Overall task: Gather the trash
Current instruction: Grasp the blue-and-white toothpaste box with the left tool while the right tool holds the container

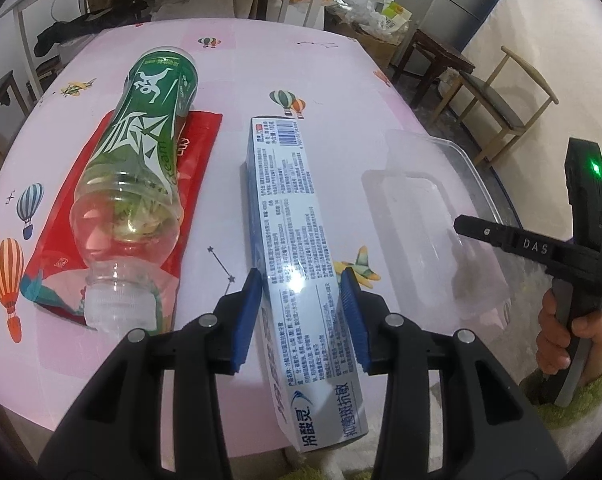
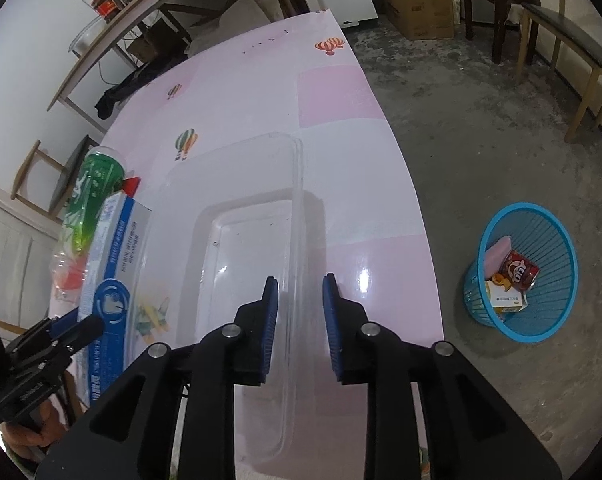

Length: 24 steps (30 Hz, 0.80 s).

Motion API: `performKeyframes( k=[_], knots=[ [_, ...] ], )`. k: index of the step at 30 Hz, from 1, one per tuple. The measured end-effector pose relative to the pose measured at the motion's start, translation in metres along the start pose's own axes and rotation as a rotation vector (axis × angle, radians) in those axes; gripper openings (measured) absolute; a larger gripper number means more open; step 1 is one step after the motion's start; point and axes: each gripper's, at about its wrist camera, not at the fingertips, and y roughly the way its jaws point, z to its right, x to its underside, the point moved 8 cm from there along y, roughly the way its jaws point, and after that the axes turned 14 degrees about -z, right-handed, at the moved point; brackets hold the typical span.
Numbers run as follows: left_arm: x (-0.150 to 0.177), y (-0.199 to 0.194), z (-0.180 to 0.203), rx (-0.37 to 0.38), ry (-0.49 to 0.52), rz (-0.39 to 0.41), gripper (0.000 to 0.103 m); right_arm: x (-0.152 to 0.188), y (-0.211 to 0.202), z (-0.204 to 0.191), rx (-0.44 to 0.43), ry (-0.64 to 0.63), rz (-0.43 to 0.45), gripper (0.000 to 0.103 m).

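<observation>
Blue-padded left tongs [image 1: 301,312] straddle the toothpaste box [image 1: 297,240] ungripped; right tongs [image 2: 299,320] gape around the clear tray's rim [image 2: 297,200].

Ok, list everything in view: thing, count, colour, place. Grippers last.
toothpaste box: 1, white and blue, on table between left gripper's fingers
bottle: 1, clear with green label, lying on red packet
red packet: 1, red, flat on table
plastic tray: 1, clear, table's right side, rim between right gripper's fingers
table: 1, pink
basket: 1, blue, on floor, some trash inside
left gripper: 1, black with blue pads, open
right gripper: 1, same, open
</observation>
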Motion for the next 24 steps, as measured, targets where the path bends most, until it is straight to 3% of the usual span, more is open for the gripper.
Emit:
performKeyframes(
  k=[4,14,24],
  knots=[
    [-0.004,0.003,-0.003,-0.015,-0.005,0.005,0.039,-0.001,0.0,-0.001,0.025,-0.006,0.022,0.023],
    [-0.006,0.002,-0.009,-0.013,-0.026,0.034,0.036,0.0,-0.001,0.005,-0.005,0.032,0.037,0.006],
    [-0.007,-0.021,-0.007,0.004,-0.013,0.101,0.034,0.002,-0.015,0.005,-0.055,0.04,0.067,0.004]
  ],
)
